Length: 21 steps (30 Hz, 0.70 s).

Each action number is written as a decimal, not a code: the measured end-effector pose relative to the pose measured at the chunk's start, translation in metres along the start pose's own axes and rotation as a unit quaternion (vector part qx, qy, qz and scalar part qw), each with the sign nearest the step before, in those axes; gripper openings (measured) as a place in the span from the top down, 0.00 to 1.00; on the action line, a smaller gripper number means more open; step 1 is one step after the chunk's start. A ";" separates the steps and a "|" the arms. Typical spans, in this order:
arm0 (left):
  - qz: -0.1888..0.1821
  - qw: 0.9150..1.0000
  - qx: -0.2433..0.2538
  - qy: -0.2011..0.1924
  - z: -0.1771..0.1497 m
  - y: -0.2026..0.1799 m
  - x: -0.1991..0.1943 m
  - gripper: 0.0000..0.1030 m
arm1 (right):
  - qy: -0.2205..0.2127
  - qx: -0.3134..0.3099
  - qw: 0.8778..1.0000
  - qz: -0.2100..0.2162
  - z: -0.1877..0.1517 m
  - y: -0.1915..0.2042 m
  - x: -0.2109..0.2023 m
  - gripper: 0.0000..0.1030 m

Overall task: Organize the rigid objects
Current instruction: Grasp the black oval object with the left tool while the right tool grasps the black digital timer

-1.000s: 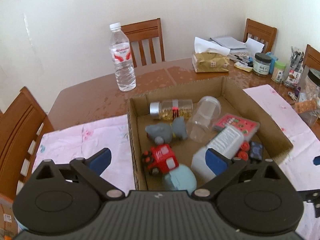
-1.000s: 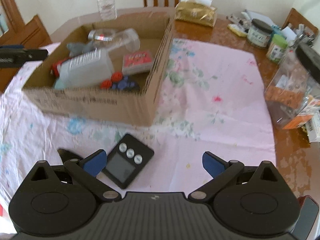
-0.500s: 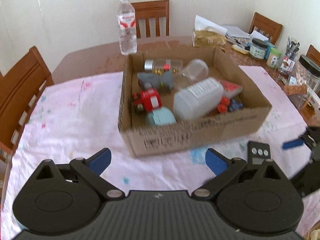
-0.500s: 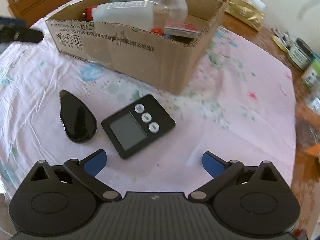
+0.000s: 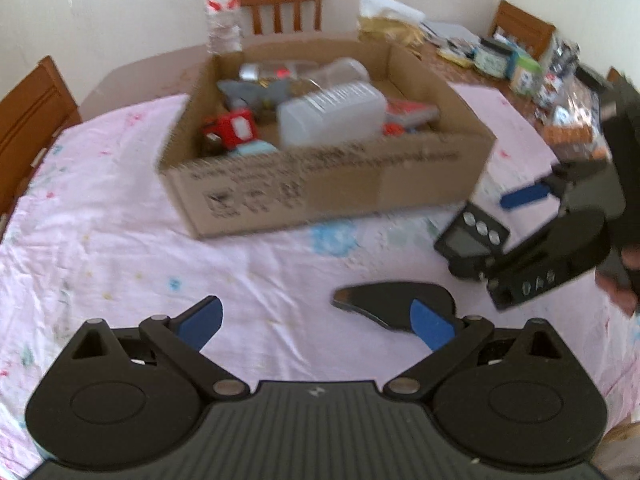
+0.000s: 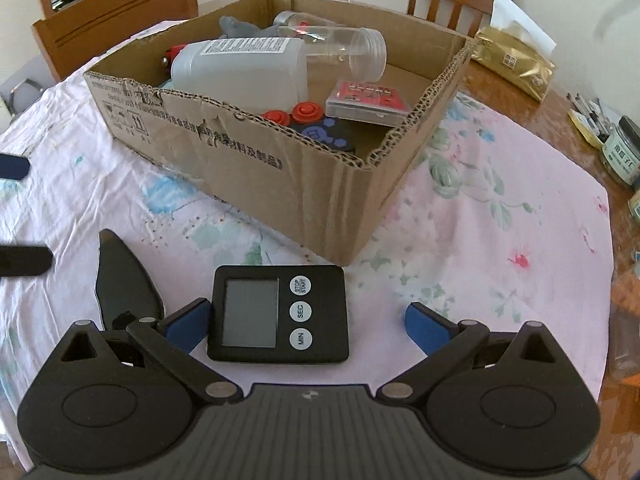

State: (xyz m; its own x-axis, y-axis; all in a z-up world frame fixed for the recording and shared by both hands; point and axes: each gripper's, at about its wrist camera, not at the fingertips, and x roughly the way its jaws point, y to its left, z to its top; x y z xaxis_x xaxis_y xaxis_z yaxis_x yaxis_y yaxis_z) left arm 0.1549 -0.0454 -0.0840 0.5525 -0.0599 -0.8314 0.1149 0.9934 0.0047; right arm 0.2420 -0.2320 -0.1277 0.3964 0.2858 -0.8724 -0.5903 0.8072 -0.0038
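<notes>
Lying lower centre: timer (image 6: 278, 314), between spread fingers of right gripper (image 6: 306, 326); box (image 6: 280, 168) edge just beyond (bare cloth at right). Left gripper (image 5: 316, 320) fingers apart, empty.

A pink floral cloth (image 6: 500, 240) is covering the wooden counter (image 6: 520, 92). Lying on it are a cardboard box (image 6: 280, 176), a black timer (image 6: 278, 314) and a black teardrop-shaped piece (image 6: 122, 284).

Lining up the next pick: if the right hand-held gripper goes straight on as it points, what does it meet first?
Most likely the black digital timer, lying flat on the tablecloth between the open jaws of the right hand-held gripper. Beyond it stands the cardboard box.
</notes>
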 end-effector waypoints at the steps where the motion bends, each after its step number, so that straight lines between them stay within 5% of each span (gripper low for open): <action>1: -0.001 1.000 0.005 0.004 -0.002 -0.005 0.003 0.03 | 0.000 -0.002 1.000 0.002 -0.001 -0.003 -0.001 0.00; 9: -0.020 0.999 0.027 0.032 -0.017 -0.035 0.032 0.00 | -0.001 -0.036 0.999 0.023 -0.007 -0.018 -0.003 0.00; 21: -0.015 1.000 0.017 -0.003 -0.014 -0.042 0.039 0.00 | -0.010 -0.050 0.998 0.032 -0.010 -0.019 -0.005 0.00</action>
State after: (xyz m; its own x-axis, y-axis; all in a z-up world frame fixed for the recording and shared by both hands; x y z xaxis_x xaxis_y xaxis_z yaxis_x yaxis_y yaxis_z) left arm 0.1594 -0.0881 -0.1244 0.5526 -0.0904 -0.8285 0.1596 0.9872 -0.0013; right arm 0.2444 -0.2542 -0.1281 0.3683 0.3465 -0.8627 -0.6821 0.7312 0.0025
